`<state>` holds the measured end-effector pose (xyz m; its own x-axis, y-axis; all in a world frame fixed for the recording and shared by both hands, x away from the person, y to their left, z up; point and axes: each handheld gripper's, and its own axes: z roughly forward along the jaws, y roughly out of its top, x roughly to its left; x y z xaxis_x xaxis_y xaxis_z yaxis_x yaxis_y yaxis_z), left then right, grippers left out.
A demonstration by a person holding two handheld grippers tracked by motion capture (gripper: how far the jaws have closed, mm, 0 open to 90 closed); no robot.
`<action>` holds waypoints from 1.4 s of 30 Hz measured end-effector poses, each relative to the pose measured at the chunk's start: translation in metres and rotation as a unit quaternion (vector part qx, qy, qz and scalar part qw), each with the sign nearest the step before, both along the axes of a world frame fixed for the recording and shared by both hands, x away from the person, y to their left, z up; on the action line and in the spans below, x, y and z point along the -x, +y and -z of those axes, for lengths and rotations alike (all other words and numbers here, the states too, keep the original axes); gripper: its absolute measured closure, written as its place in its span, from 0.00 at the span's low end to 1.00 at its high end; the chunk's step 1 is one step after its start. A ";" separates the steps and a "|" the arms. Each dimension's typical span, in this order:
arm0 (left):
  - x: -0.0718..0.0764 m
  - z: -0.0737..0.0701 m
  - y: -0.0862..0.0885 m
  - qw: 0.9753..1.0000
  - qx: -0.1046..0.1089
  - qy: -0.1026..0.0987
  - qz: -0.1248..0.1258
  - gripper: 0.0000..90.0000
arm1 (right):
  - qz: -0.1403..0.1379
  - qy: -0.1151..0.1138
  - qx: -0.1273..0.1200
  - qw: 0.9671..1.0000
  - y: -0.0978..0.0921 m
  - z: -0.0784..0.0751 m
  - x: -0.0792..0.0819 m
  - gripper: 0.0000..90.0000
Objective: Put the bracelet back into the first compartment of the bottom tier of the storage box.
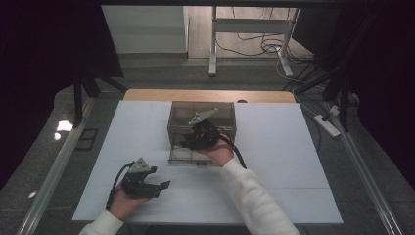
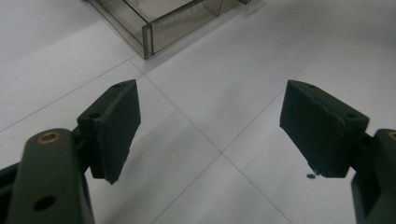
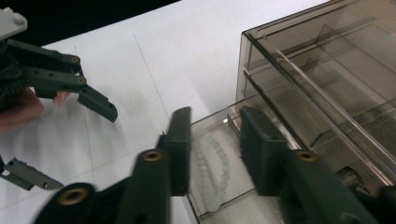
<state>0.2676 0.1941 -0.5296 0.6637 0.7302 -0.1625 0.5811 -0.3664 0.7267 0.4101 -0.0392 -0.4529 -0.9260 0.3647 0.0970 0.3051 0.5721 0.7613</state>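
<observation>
Two claws, one smoky box (image 1: 201, 117), one bead bracelet (image 3: 212, 172) in its drawer (image 3: 219, 140).

The room is dim, and the high view is dark at both sides. The white table (image 1: 274, 147) is the brightest part — soft light falls on it from above. Small bright spots shine on the floor by the table's left edge. In the right gripper view the right gripper (image 3: 215, 154) looks blurry. The left gripper (image 2: 210, 126) throws only faint shadows.
</observation>
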 end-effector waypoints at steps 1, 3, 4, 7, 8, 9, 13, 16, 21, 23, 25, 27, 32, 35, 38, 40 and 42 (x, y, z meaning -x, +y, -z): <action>0.000 0.000 0.000 1.000 0.000 0.000 0.000 0.23 | 0.001 -0.001 0.001 1.000 -0.001 0.000 0.000 0.64; 0.000 0.000 0.000 1.000 0.000 0.000 0.000 0.23 | 0.003 -0.001 0.001 1.000 -0.001 0.000 0.000 0.63; 0.000 0.000 0.000 1.000 0.000 0.000 0.000 0.23 | 0.003 -0.001 0.000 1.000 -0.001 -0.001 0.000 0.61; 0.000 0.000 0.000 1.000 0.000 0.000 0.000 0.23 | 0.007 -0.001 -0.003 1.000 -0.004 -0.001 0.000 0.58; 0.000 0.000 0.000 1.000 0.000 0.000 0.000 0.23 | 0.007 -0.001 -0.003 1.000 -0.004 -0.001 0.000 0.58; 0.000 0.000 0.000 1.000 0.000 0.000 0.000 0.23 | 0.010 -0.003 -0.005 1.000 -0.005 -0.001 0.000 0.56; 0.000 0.000 0.000 1.000 0.000 0.000 0.000 0.23 | 0.012 -0.005 -0.006 1.000 -0.010 -0.003 0.002 0.53; 0.000 0.000 0.000 1.000 0.001 -0.001 -0.001 0.23 | 0.013 -0.006 -0.008 1.000 -0.014 -0.004 0.003 0.50; 0.000 -0.001 0.000 1.000 0.000 -0.001 -0.001 0.23 | 0.020 -0.005 -0.018 1.000 -0.030 -0.004 0.007 0.47; 0.000 -0.001 0.000 1.000 -0.001 -0.002 -0.002 0.23 | 0.024 -0.007 -0.018 1.000 -0.035 -0.004 0.008 0.45; 0.000 -0.001 0.000 1.000 -0.001 -0.002 -0.002 0.23 | 0.027 -0.005 -0.020 0.999 -0.039 -0.005 0.009 0.44; 0.000 -0.001 0.000 1.000 0.000 -0.002 -0.002 0.23 | 0.030 -0.009 -0.022 0.999 -0.043 -0.005 0.011 0.43; 0.000 -0.001 0.000 1.000 0.001 -0.001 -0.003 0.22 | 0.032 -0.013 -0.021 0.999 -0.054 -0.004 0.016 0.42; 0.000 -0.001 0.000 1.000 0.002 0.000 -0.003 0.22 | 0.034 -0.015 -0.019 0.999 -0.063 0.000 0.020 0.42; 0.000 -0.002 0.000 1.000 0.002 -0.001 -0.004 0.22 | 0.038 -0.016 -0.018 0.999 -0.072 0.004 0.025 0.42; 0.000 -0.002 0.000 1.000 0.002 -0.002 -0.004 0.22 | 0.042 -0.016 -0.019 0.999 -0.080 0.006 0.028 0.42; -0.001 -0.001 -0.001 1.000 0.001 -0.002 -0.004 0.22 | 0.043 -0.016 -0.020 0.999 -0.083 0.006 0.030 0.42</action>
